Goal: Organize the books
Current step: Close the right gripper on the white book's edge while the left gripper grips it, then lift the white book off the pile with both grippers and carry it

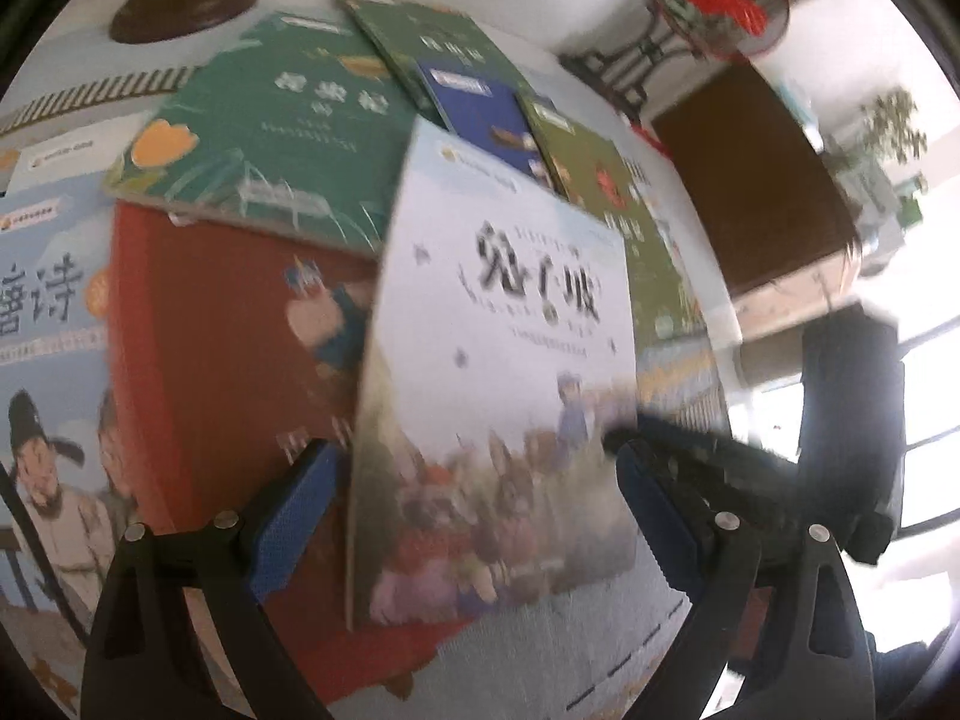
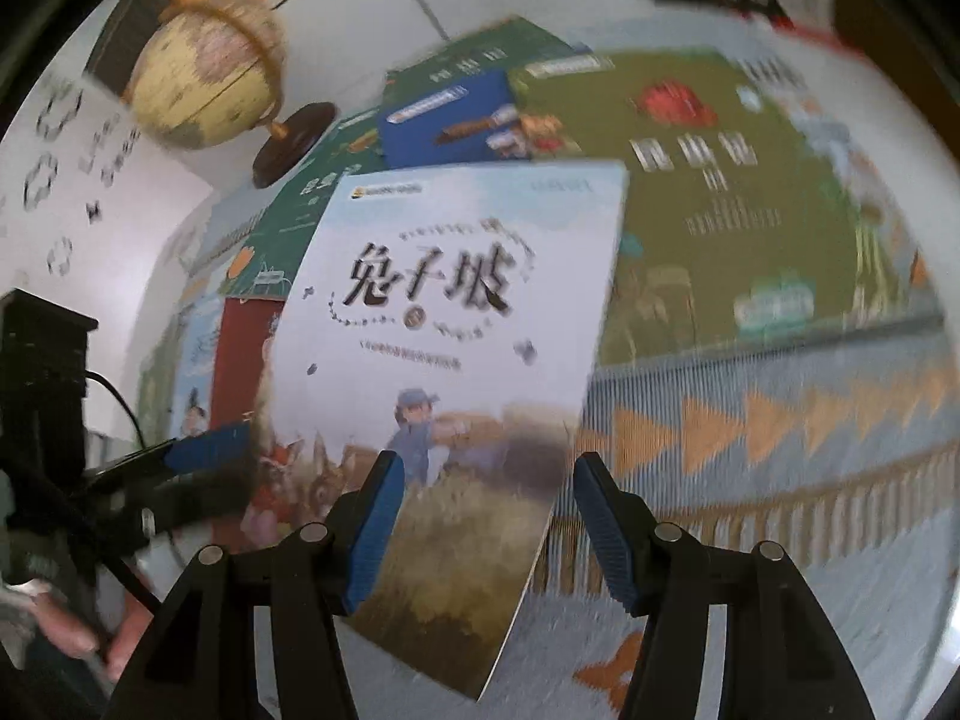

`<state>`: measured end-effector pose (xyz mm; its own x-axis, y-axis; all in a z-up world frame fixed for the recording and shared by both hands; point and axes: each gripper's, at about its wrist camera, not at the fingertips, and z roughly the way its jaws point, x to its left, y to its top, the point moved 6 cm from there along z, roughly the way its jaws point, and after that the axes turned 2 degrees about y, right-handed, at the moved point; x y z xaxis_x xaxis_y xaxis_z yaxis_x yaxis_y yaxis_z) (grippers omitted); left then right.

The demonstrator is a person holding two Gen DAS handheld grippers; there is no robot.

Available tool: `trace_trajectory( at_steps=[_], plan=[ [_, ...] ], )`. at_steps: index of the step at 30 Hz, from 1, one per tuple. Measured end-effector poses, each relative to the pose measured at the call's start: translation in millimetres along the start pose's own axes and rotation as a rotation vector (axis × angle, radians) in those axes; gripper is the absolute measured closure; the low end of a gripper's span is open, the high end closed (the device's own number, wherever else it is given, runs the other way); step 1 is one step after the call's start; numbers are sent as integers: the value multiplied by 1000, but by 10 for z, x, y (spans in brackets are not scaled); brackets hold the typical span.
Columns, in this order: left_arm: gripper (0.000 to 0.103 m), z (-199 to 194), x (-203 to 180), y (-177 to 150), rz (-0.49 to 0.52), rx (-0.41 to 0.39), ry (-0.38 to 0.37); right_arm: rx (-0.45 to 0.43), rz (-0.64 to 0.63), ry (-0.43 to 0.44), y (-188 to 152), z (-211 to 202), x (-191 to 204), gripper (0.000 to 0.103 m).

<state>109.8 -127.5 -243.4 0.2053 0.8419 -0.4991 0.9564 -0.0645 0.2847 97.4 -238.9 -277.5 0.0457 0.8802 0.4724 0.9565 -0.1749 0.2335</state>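
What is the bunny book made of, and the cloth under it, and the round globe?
The bunny book looks like a thin paper book with a soft, smooth cover; it curves while lifted. The cloth seems woven fabric: ribbed weave, printed orange triangles. The globe is blurred, perhaps printed card or plastic, on a dark, wood-like base.

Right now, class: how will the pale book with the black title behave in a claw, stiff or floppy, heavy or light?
The pale book probably flexes: its cover looks bowed in the right wrist view. It is likely light, since its lower edge shows hardly any thickness. Pushed, it may slide over the olive-green book behind it.
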Motion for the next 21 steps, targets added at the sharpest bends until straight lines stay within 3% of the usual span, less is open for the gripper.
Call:
trace_trajectory(
  at_steps=[5, 8, 9, 11, 13, 14, 15, 17, 19, 21],
  plan=[
    [12, 74, 2, 159, -17, -37, -37, -68, 117, 108, -99, -39, -124, 45],
    [12, 120, -69, 170, 4, -54, -42, -110, 117, 109, -51, -26, -104, 46],
    [12, 121, -90, 168, 8, -57, -42, -99, 115, 119, -57, 4, -77, 51],
    [18, 120, -119, 150, 6, -57, -56, -109, 115, 102, -47, 9, -56, 51],
    [28, 86, -148, 101, -59, -24, -178, -111, 119, 114, -55, -8, -69, 52],
    [31, 28, -189, 72, -116, -16, -291, -111, 126, 121, -53, -10, -96, 52],
    [31, -14, -218, 60, -150, -17, -354, -114, 132, 131, -54, -22, -115, 52],
    [31, -70, -289, 40, -173, -28, -417, -115, 133, 145, -38, -28, -129, 52],
    [32, -14, -298, 51, -176, -31, -395, -109, 139, 153, -38, -39, -145, 52],
    [44, 115, -214, 58, -190, -17, -329, -101, 149, 164, -51, -58, -164, 52]
  ],
)
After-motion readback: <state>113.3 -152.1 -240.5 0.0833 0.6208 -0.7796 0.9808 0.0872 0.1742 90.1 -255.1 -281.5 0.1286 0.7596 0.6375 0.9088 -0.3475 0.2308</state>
